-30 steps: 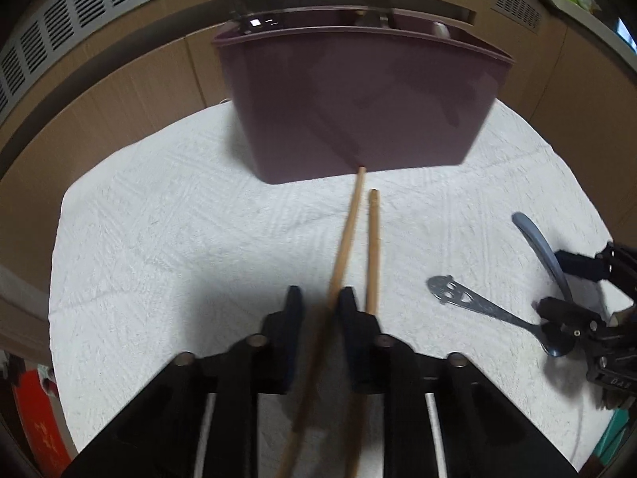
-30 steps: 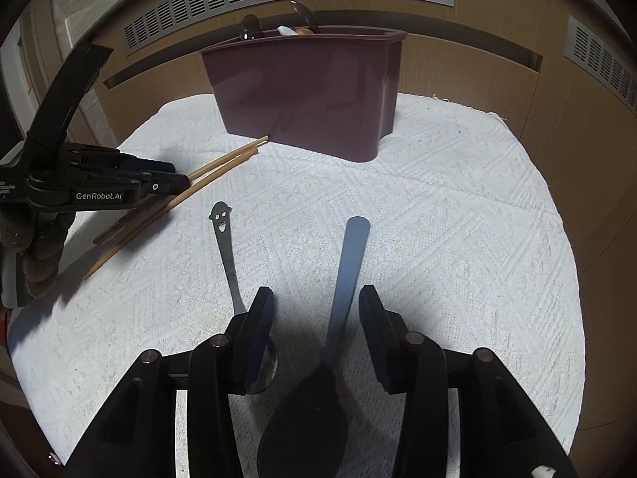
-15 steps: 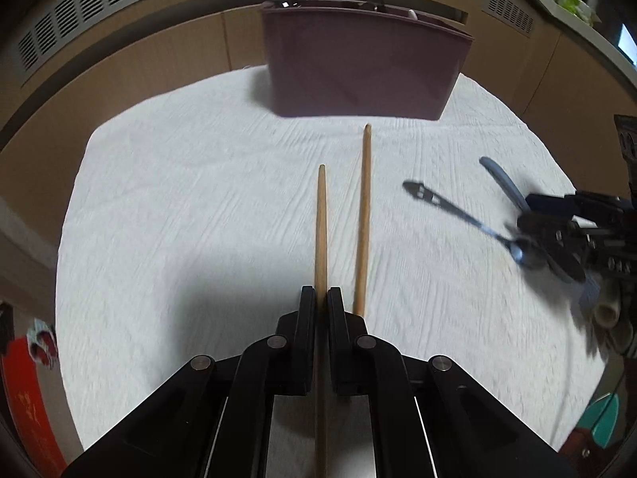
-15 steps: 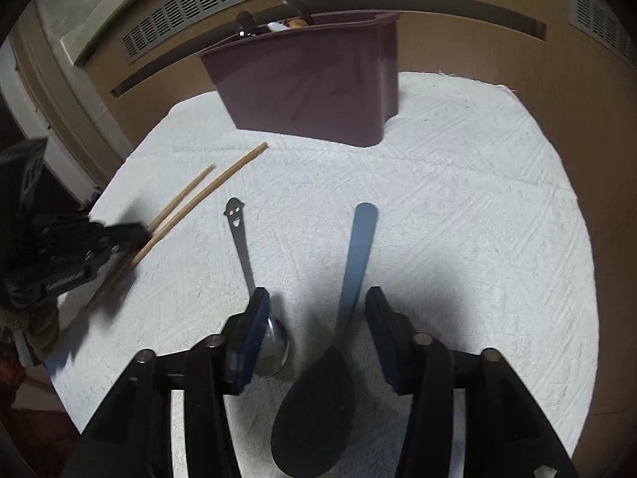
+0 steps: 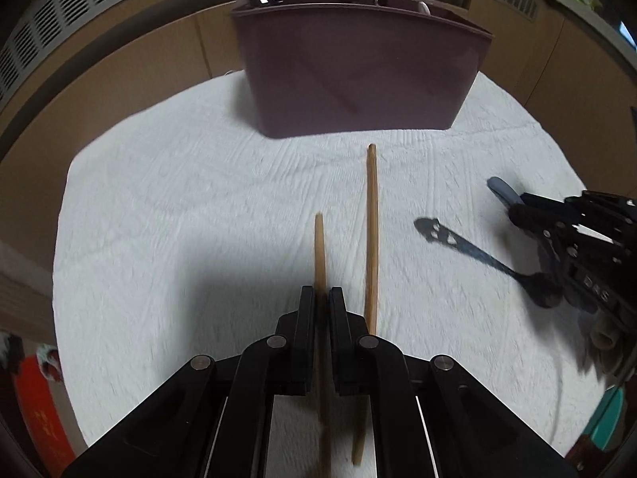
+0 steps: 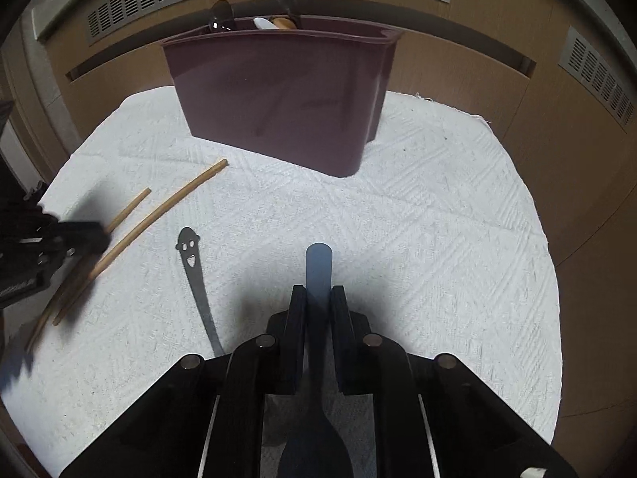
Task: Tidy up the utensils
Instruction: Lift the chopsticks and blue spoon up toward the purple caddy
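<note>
The right tongs point(image 6: 318, 298) are clamped on the flat blue-grey handle of a dark spatula point(image 6: 318, 267), its broad blade showing low between the arms. Just to its left a metal spoon with a smiley-face handle point(image 6: 195, 271) lies on the white textured cloth point(image 6: 438, 239) covering the tabletop. Farther left, two wooden chopsticks point(image 6: 159, 215) lie at a slant, and the left tongs point(image 6: 85, 235), blurred, are at the shorter one. Behind stands a maroon utensil bin point(image 6: 278, 99), with several handles poking above its rim.
</note>
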### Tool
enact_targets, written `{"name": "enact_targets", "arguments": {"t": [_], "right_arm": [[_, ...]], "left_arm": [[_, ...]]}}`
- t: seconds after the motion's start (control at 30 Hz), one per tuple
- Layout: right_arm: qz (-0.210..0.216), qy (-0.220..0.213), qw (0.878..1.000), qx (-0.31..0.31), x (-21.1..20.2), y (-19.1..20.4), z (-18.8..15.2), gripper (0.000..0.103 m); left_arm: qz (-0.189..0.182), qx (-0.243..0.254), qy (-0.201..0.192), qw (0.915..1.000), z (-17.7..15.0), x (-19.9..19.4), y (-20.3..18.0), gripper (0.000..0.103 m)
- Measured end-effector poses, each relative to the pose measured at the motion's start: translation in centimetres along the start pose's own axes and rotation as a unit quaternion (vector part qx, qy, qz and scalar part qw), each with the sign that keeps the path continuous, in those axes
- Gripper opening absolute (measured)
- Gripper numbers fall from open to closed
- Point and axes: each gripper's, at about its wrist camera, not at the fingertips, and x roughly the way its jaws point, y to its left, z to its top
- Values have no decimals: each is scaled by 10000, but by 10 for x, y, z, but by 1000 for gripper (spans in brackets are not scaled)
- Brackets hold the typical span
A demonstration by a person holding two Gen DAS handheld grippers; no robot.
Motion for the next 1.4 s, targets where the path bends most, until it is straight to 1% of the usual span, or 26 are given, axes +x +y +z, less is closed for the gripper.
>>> {"name": "enact_targets", "arguments": {"t": [0.1, 0.2, 0.3, 0.37, 0.43, 0.47, 0.53, 0.57, 0.63, 0.73, 0.8, 0.83, 0.9, 1.0, 1.03, 1.1, 1.13, 1.17, 1.23, 1.27, 1.33, 1.4], "right_arm": [[88, -65, 9999, 98, -5, -3, -6, 11], [185, -157, 9994, 252, -10, -9, -11, 11], [302, -291, 9981, 444, -17, -14, -11, 11], [378, -376, 9971, 540, -24, -18, -11, 11], [422, -488, 9961, 595, -34, -20, -11, 11], [437, -570, 9955, 614, -41, -20, -11, 11], [468, -721, 9943, 625, -54, -20, -11, 11], [480, -780, 9939, 616, -59, -19, -11, 11], [503, -909, 9928, 594, -69, -18, -10, 11], [525, -1058, 9907, 670, -78, -19, -7, 11], [602, -1232, 9875, 774, -87, -21, -5, 11], [623, -1313, 9860, 814, -90, -21, -4, 11], [679, -1559, 9816, 866, -103, -22, 3, 11], [621, -2102, 9722, 829, -136, -22, 29, 11], [585, -2347, 9670, 796, -152, -23, 44, 11], [487, -2681, 9595, 709, -175, -24, 69, 11], [387, -2878, 9548, 637, -188, -24, 84, 11], [263, -3058, 9500, 568, -198, -25, 100, 11], [143, -3240, 9447, 492, -205, -27, 126, 11], [130, -3265, 9438, 485, -205, -28, 135, 11], [32, -3352, 9412, 419, -197, -30, 151, 11], [-72, -3357, 9413, 351, -182, -30, 162, 11]], "left_arm": [[74, 114, 157, 9998, 11, 5, -4, 7], [-18, 65, 237, 9997, 14, 5, -3, 5], [-26, -12, -8, 10000, 7, 0, -1, 5], [-167, -154, -219, 9995, 0, -6, 3, 5], [-566, -643, -524, 9949, -8, -20, 15, 5], [-786, -912, -759, 9898, -13, -33, 23, 5], [-932, -1219, -1157, 9814, -22, -53, 31, 5], [-1008, -1309, -1303, 9776, -25, -61, 33, 5], [-1075, -1399, -1497, 9728, -30, -74, 36, 5], [-1108, -1429, -1652, 9695, -29, -86, 34, 5], [-1181, -1467, -1866, 9642, -24, -102, 35, 5], [-1189, -1460, -2033, 9608, -18, -111, 35, 5], [-1229, -1427, -2436, 9514, 1, -134, 35, 5], [-1326, -1426, -3313, 9232, 37, -182, 36, 5], [-1338, -1395, -3696, 9089, 52, -199, 36, 5], [-1227, -1237, -4312, 8853, 74, -222, 33, 5], [-1089, -1164, -4720, 8670, 84, -231, 30, 5], [-977, -1134, -5039, 8507, 93, -234, 29, 5], [-850, -1102, -5397, 8303, 109, -229, 29, 5], [-774, -1098, -5452, 8275, 117, -224, 30, 5], [-631, -1051, -5426, 8310, 132, -207, 32, 5], [-566, -1176, -5438, 8290, 143, -188, 41, 5]]}}
